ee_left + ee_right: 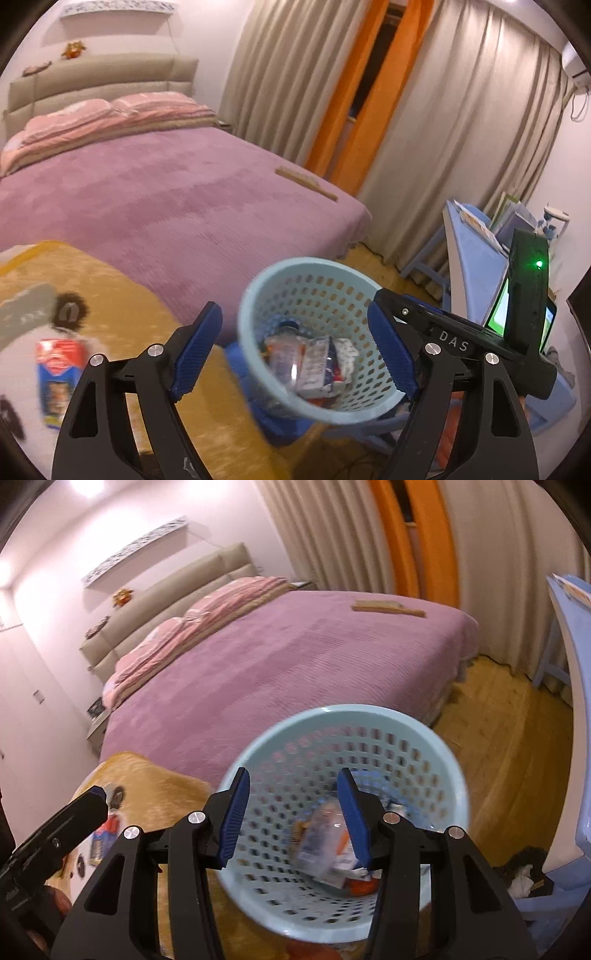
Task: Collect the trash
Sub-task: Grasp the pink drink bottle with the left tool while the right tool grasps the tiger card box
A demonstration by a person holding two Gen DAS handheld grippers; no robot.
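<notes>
A light blue perforated basket holds several pieces of trash, among them a clear plastic bottle and wrappers. In the right wrist view the same basket sits right under my right gripper, which is open and empty over its mouth; blurred trash lies inside. My left gripper is open and empty, in front of the basket. A red and blue packet lies on the yellow rug to the left; it also shows small in the right wrist view.
A bed with a purple cover fills the back, with a wooden stick-like object on it. Beige curtains hang behind. A blue chair stands at right. The right gripper body reaches in from the right.
</notes>
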